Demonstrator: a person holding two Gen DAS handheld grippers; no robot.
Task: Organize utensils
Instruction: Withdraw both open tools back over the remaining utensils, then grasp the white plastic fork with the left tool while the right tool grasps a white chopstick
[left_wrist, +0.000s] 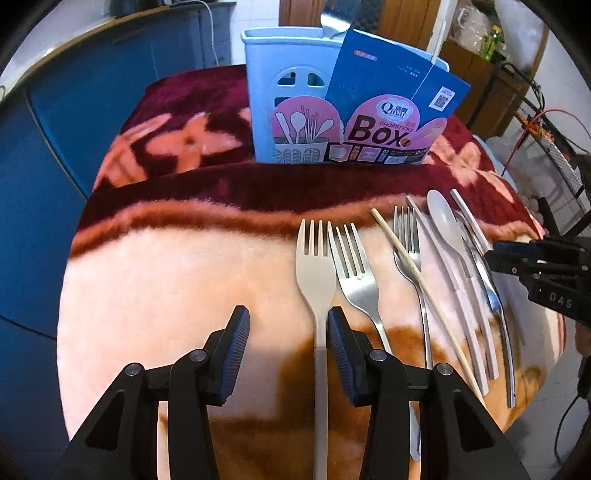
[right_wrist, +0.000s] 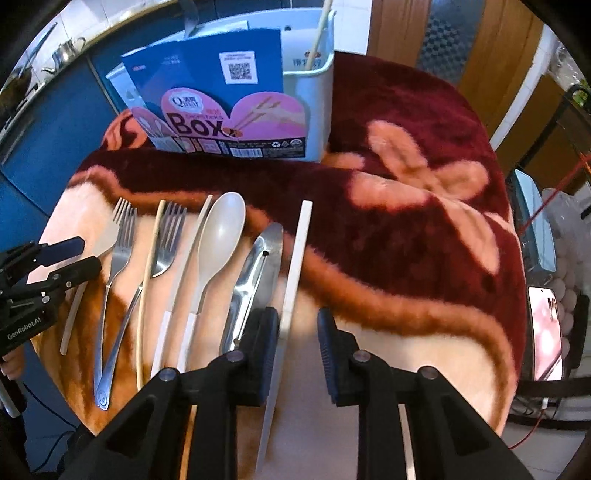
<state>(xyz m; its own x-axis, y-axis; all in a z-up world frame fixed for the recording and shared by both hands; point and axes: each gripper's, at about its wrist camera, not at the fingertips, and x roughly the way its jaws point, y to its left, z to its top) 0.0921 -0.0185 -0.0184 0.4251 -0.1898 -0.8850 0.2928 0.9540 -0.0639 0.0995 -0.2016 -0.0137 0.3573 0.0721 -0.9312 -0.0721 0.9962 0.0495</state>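
Note:
A row of utensils lies on a red and peach blanket (left_wrist: 184, 277). My left gripper (left_wrist: 288, 343) is open; the beige plastic fork (left_wrist: 315, 266) has its handle between the fingers, close to the right pad. A steel fork (left_wrist: 356, 273), wooden chopstick (left_wrist: 417, 273), second steel fork (left_wrist: 408, 243), grey spoon (left_wrist: 445, 221) and steel spoon (left_wrist: 491, 291) lie to its right. My right gripper (right_wrist: 297, 347) is open around a white chopstick (right_wrist: 297, 258). The blue utensil box (left_wrist: 291, 99) stands at the back, also in the right wrist view (right_wrist: 314, 103); it holds a chopstick (right_wrist: 317, 33).
A blue and pink cardboard label (left_wrist: 388, 110) leans on the box front. Blue cabinets (left_wrist: 92, 110) stand left of the table. A phone (right_wrist: 545, 332) lies off the table's right edge, near cables and shelving (left_wrist: 546, 122).

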